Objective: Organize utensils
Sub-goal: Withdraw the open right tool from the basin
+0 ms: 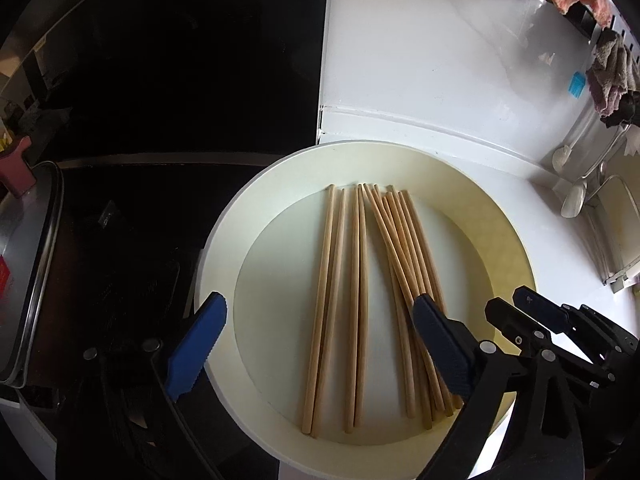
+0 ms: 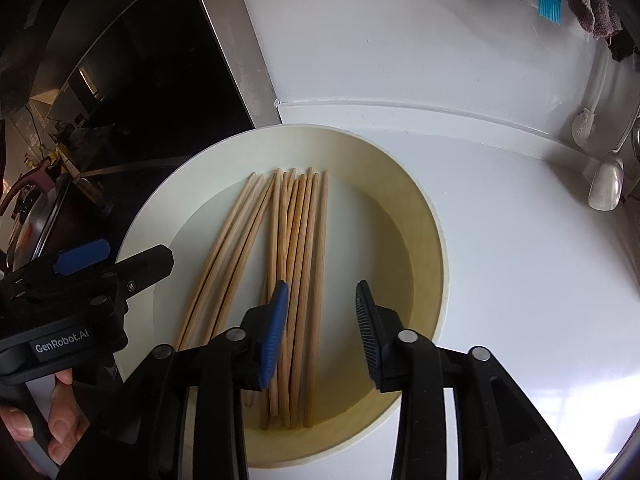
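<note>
Several wooden chopsticks lie loose, roughly parallel, in a shallow cream bowl on a white counter. My left gripper hovers over the near ends with its blue pads spread wide; nothing is pinched between them. It also shows at the left of the right wrist view as the left gripper, held by a hand. My right gripper stands partly open above the right-hand bundle, its pads clear of the sticks. In the left wrist view the right gripper sits just beyond the bowl's right side.
A dark glass cooktop borders the counter on the left, with a metal pot at its edge. A metal spoon, a blue brush and hanging cloths lie along the far right.
</note>
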A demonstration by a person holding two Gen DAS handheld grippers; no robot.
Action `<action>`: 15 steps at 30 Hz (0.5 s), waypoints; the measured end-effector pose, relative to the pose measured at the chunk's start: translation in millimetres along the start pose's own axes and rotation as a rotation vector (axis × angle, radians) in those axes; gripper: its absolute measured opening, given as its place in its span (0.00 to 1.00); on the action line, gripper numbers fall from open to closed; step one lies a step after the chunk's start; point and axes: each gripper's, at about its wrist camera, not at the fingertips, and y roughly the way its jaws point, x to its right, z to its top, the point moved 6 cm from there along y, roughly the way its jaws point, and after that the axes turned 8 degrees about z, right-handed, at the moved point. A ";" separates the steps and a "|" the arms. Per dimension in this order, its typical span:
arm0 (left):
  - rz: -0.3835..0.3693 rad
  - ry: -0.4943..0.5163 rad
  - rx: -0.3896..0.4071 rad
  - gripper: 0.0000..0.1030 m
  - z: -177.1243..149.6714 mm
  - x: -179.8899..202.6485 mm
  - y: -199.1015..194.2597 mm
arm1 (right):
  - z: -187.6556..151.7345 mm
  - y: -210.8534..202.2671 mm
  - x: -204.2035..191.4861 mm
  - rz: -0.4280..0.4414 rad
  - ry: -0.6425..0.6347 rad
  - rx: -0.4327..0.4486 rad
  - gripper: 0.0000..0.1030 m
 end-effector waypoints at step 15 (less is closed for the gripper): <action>0.060 -0.058 0.080 0.92 -10.4 -18.6 -53.9 | -13.3 -39.5 -7.8 -0.029 -0.054 0.031 0.48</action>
